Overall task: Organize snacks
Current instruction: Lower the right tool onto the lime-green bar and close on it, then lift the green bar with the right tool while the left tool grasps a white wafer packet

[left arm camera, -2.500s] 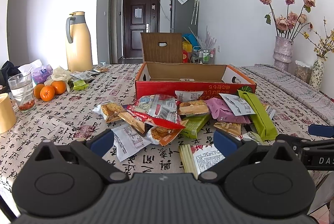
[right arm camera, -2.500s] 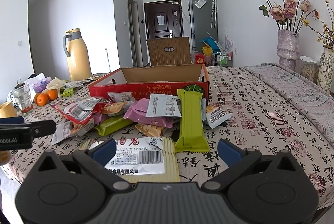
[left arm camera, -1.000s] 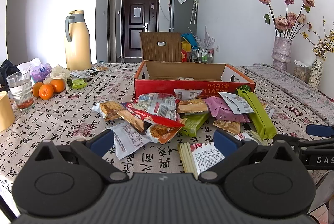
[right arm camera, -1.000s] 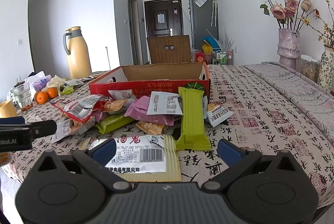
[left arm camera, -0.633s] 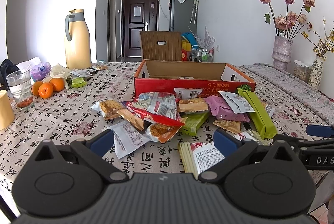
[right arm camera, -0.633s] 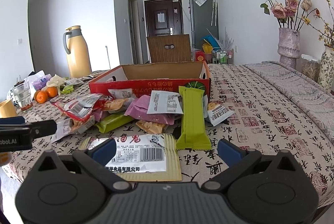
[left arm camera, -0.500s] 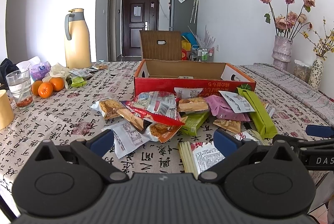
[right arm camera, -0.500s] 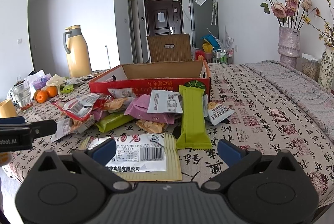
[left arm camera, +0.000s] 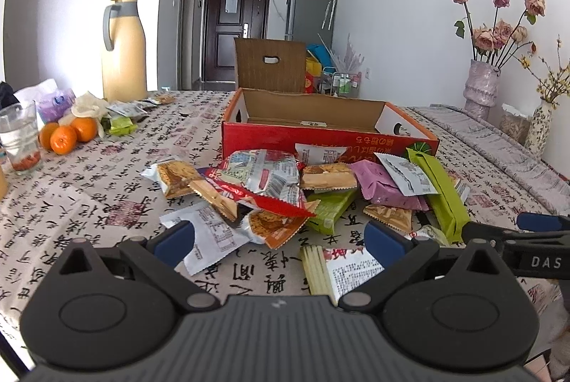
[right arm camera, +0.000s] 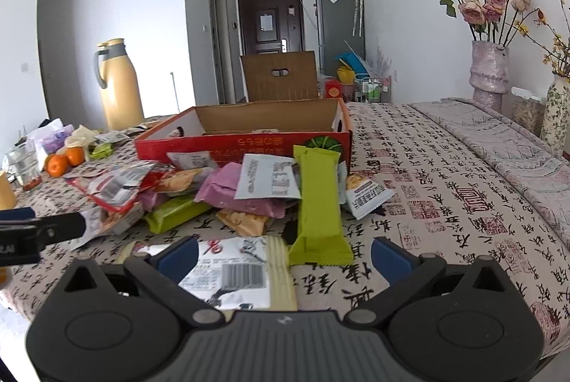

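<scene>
Bench (left arm camera: 107,189) under a calligraphy-print cloth carries it all, and the open red box (left arm camera: 327,136) sits mid-bench, flap up at its far side. Snack pile (left arm camera: 285,189) is heaped right against the box's near wall, spilling toward the near edge: long green bar (right arm camera: 317,204) on the right, purple pack (right arm camera: 231,189) beside it, flat barcode packet (right arm camera: 235,271) nearest. Left gripper (left arm camera: 279,239) hovers over the near edge, jaws spread wide, holding nothing. Right gripper (right arm camera: 285,257) alongside, jaws equally wide, empty, above the barcode packet. Oranges (left arm camera: 67,134) rest toward the far left edge
</scene>
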